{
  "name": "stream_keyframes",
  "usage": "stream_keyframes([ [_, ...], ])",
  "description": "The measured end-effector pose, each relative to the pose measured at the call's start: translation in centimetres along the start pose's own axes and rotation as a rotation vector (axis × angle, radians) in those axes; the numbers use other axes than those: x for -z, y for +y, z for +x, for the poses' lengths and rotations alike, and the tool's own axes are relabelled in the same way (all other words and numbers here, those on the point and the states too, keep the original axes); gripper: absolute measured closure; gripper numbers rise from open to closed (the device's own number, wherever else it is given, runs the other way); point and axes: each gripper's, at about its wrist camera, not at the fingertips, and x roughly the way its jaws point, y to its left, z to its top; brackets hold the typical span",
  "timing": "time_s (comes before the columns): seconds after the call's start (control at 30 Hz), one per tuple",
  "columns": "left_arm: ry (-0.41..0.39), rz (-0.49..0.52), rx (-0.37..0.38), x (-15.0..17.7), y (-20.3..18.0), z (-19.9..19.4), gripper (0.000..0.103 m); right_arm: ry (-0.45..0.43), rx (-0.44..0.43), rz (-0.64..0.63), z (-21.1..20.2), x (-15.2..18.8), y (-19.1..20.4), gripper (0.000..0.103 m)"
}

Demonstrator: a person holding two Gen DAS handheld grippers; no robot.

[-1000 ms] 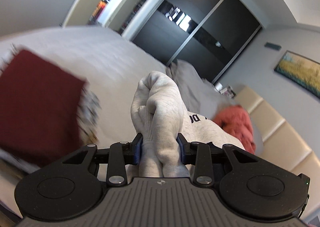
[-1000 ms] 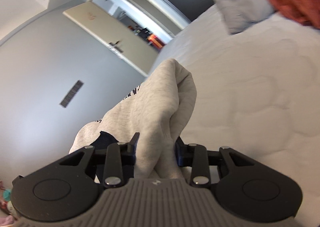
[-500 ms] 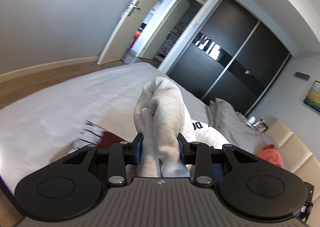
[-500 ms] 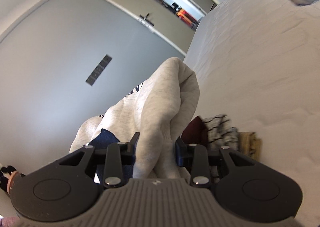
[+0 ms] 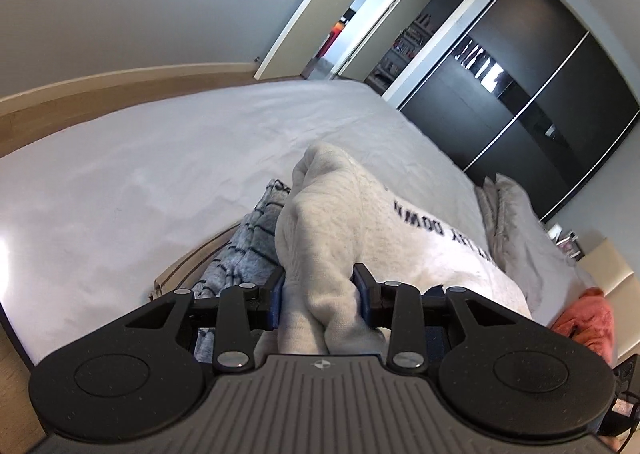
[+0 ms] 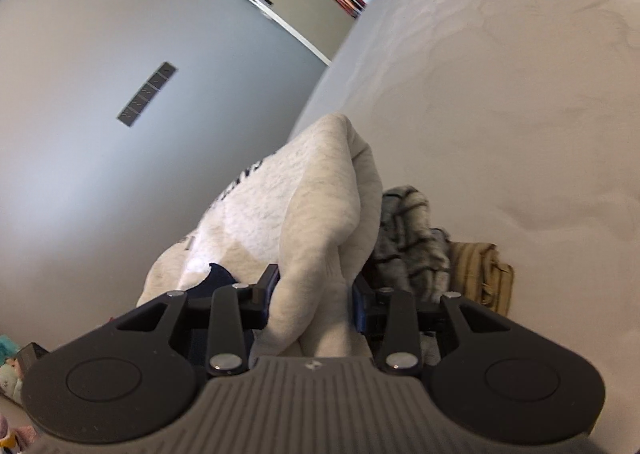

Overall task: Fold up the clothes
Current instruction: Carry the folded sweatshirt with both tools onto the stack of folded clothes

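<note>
Sweatshirt (image 5: 360, 222) bunched, clamped in left hand-held gripper (image 5: 318, 294) and right hand-held gripper (image 6: 312, 290); carry step above bed (image 5: 160, 158). Next: lower onto striped garment (image 6: 408, 222), release.

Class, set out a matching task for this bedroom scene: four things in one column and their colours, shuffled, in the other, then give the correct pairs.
Things:
1. sweatshirt held in both tools
2. wardrobe doors
3. folded cloth at the edge of the bed
4. crumpled garment near the headboard

Colours:
A. tan
B. coral red
C. pale grey with dark lettering
D. black

Pairs: 1-C, 2-D, 3-A, 4-B
</note>
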Motion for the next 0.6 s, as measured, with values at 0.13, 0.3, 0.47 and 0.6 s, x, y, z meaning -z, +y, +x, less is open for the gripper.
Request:
stream_keyframes([
  [0.13, 0.018, -0.004, -0.028, 0.2, 0.5, 1.4, 0.069, 0.036, -0.012, 0.083, 1.5, -0.5, -2.0, 0.060],
  [0.3, 0.016, -0.019, -0.055, 0.4, 1.2, 1.4, 0.067, 0.062, -0.004, 0.134, 2.1, -0.7, -2.6, 0.052],
  [0.47, -0.024, 0.005, -0.064, 0.5, 0.6, 0.0, 0.055, 0.097, 0.023, 0.165, 1.4, -0.9, -2.7, 0.030],
  [0.6, -0.075, 0.003, -0.109, 0.4, -0.3, -1.9, 0.045, 0.106, 0.009, 0.182, 0.0, -1.3, -2.6, 0.023],
])
